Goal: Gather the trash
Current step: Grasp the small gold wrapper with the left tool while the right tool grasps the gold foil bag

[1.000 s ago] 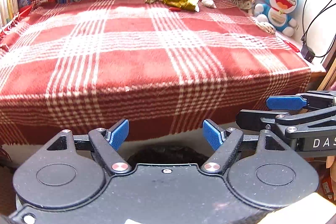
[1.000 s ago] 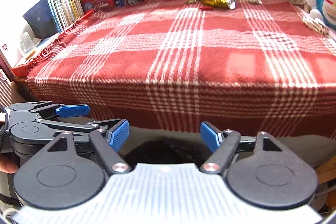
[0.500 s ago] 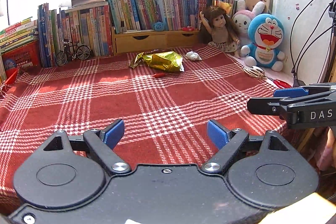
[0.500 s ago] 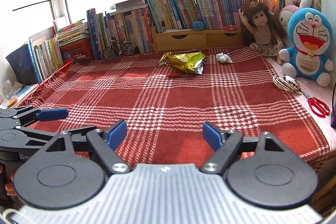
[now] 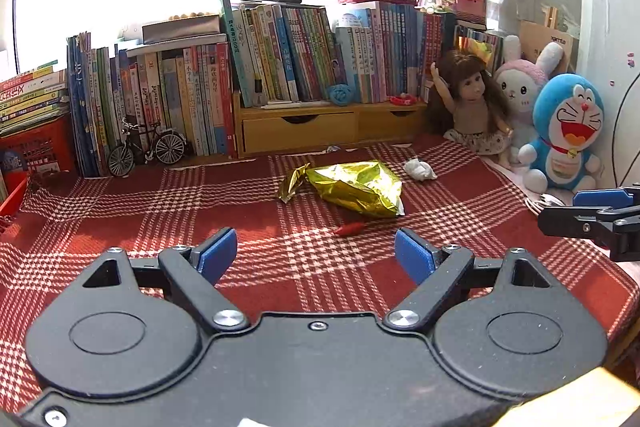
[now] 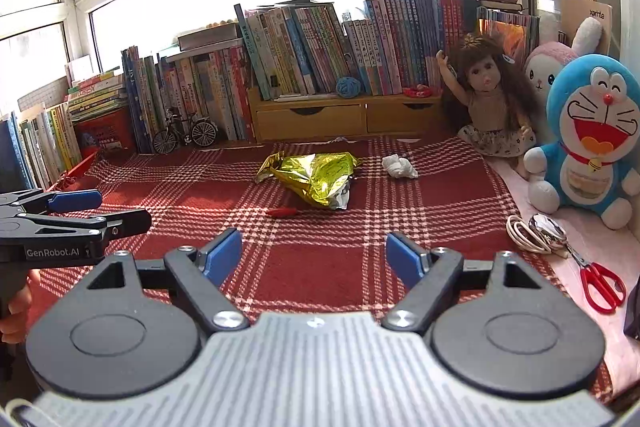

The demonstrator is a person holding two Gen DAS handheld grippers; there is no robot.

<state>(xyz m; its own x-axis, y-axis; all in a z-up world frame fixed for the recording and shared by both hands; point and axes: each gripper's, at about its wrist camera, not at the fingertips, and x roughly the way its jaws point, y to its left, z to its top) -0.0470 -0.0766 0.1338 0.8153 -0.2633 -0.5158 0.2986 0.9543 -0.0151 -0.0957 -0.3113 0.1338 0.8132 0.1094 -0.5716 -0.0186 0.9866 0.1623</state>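
Observation:
A crumpled gold foil bag (image 5: 356,187) (image 6: 316,179) lies on the red plaid blanket (image 5: 256,203), far from both grippers. Just in front of it rests a small red wrapper (image 5: 350,228) (image 6: 282,212). A white paper wad (image 5: 419,169) (image 6: 399,165) sits to the bag's right. My left gripper (image 5: 316,255) hovers over the blanket's near part, open and holding nothing. My right gripper (image 6: 314,253) is likewise open and holds nothing, level with the left one and to its right.
Books (image 5: 280,67) and a wooden drawer unit (image 5: 320,127) line the back. A toy bicycle (image 5: 146,147) stands back left. A doll (image 6: 488,99) and plush toys (image 6: 592,135) sit at the right, with a coiled cable (image 6: 524,229) and red scissors (image 6: 600,283) beside them.
Both grippers have risen from below the blanket's edge and moved forward over it. The trash now looks nearer. Both stay open.

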